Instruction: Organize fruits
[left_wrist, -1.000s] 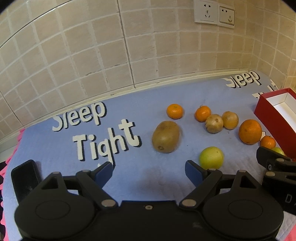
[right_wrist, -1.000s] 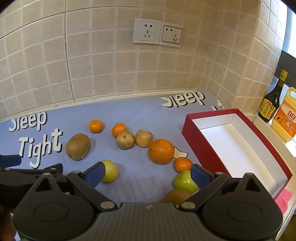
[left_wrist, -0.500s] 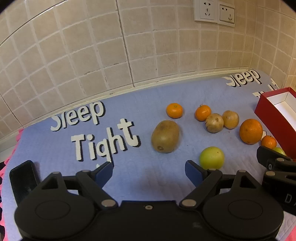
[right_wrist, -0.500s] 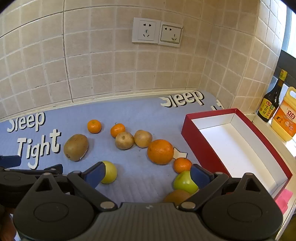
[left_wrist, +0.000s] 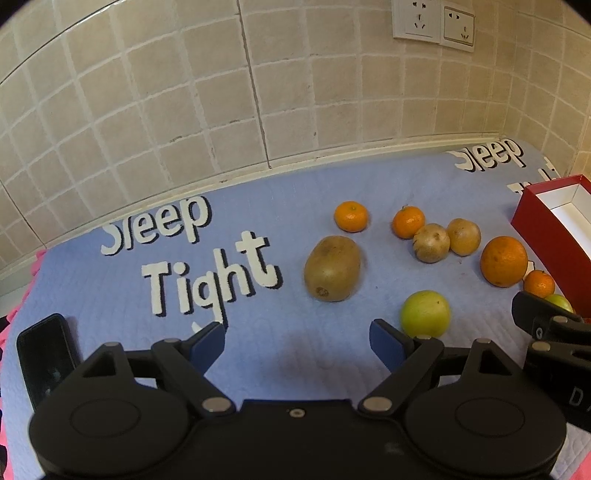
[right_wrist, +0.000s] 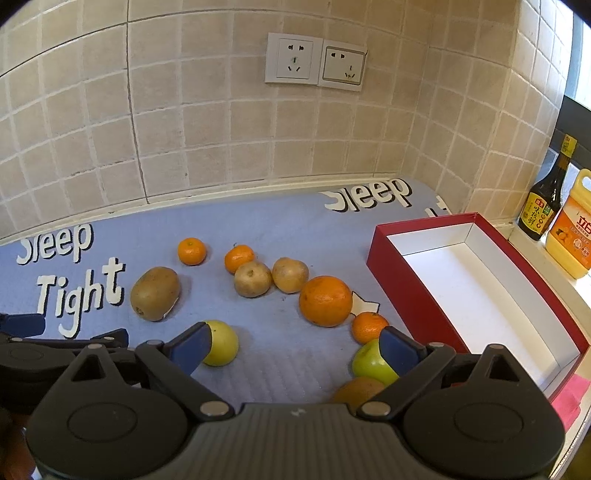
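1. Nothing is yet picked up, by the look of it; the red box with its white lining stands empty at the right of the blue mat, and all the fruit lies loose on the mat to its left; I judge this the start of the sorting.
2. The left gripper hovers with its jaws wide and nothing between them; the right gripper is likewise spread wide and holds nothing.
3. The fruit: a kiwi far left of the group; two small mandarins and toward the wall; two brownish round fruits and touching each other; a big orange right of them; a small mandarin just beside the box.
4. A yellow-green fruit sits close to the right gripper's left finger; a green apple lies partly behind its right finger.
5. The next move probably calls for centring the right gripper's jaws around one near fruit, the green apple or the small mandarin being closest to the box, then closing gently, since round fruit may roll.
6. Hard to make out: an orange-brown fruit near the right gripper is mostly hidden by its body; the near end of the box is cut off; a dark phone-like slab lies at the mat's left edge in the left wrist view.
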